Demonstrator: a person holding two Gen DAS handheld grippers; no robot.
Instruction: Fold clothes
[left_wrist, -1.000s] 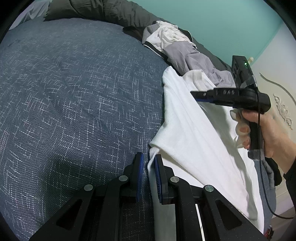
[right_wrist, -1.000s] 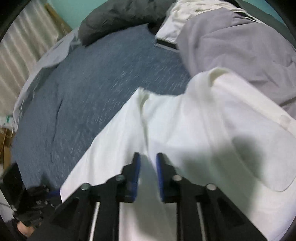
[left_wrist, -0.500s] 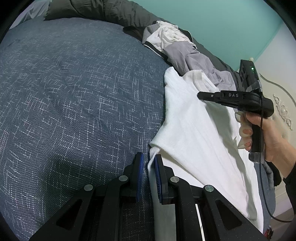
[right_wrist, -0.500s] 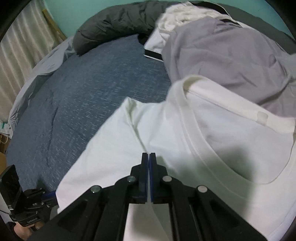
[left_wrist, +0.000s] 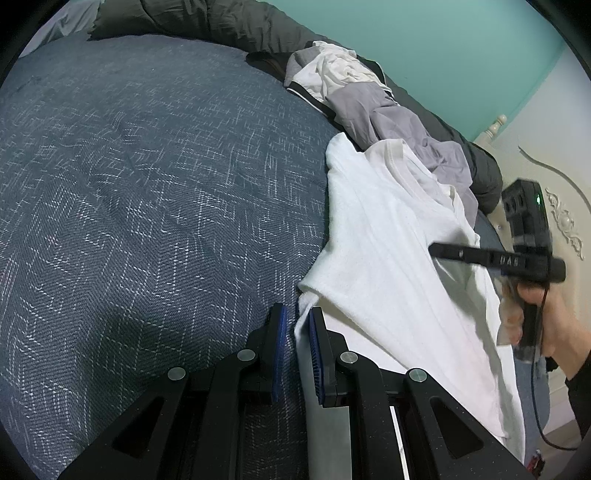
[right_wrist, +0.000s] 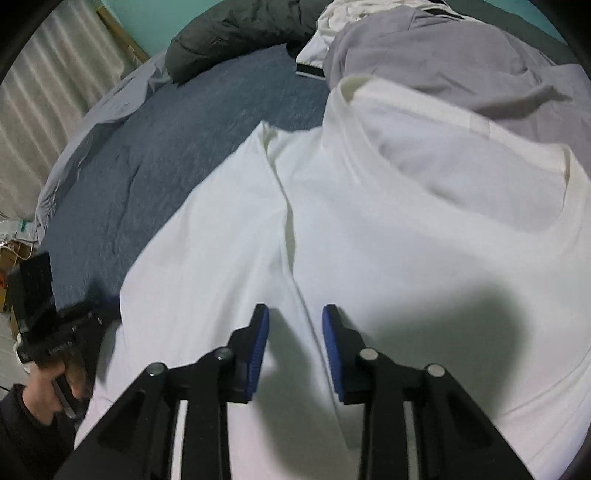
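A white T-shirt (left_wrist: 391, 254) lies on the blue bed cover (left_wrist: 147, 184), its left side folded over toward the middle; it fills the right wrist view (right_wrist: 406, 229), collar at the far end. My left gripper (left_wrist: 297, 314) stands at the shirt's left edge, jaws slightly apart with the white edge between the blue pads. My right gripper (right_wrist: 295, 314) is open just above the shirt's fold line, holding nothing. It also shows in the left wrist view (left_wrist: 436, 250), over the shirt's right part.
A pile of grey and white clothes (left_wrist: 369, 99) lies past the shirt's collar. A dark grey duvet (left_wrist: 221, 22) runs along the far edge. A cream headboard (left_wrist: 554, 206) and teal wall are at right. A curtain (right_wrist: 44, 92) hangs at left.
My right gripper was shut half a second ago and is now open; it has pulled back toward the shirt's lower right. My left gripper has stayed at the shirt's edge.
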